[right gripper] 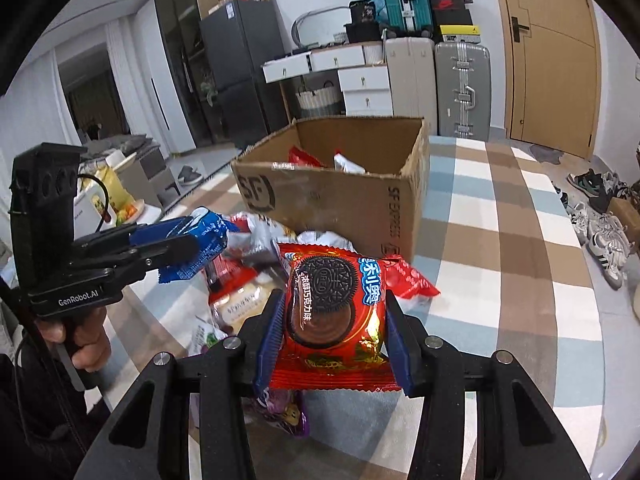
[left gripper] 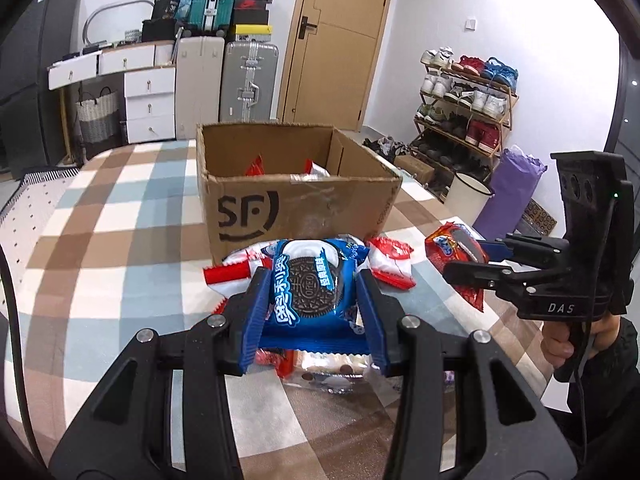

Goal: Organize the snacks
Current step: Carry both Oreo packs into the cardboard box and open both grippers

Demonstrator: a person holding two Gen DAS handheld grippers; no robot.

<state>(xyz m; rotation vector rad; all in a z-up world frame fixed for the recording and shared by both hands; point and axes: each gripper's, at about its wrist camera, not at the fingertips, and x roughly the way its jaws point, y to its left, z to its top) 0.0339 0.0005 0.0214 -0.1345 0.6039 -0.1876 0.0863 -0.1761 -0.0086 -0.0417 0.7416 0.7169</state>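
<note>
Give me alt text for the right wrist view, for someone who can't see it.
The right gripper is shut on a red Oreo pack above a pile of snacks on a checked cloth. Behind stands an open box with a few packs inside. At left, the left gripper holds a blue pack.

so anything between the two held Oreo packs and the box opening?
Nothing visible. The open-topped brown cardboard box sits just behind both the blue Oreo pack and the red Oreo pack; only its near wall to clear.

Lived-in home, shoe rack (left gripper: 464,108), stacked suitcases (left gripper: 248,80), fridge (right gripper: 236,68), checked tablecloth (left gripper: 120,216)
</note>
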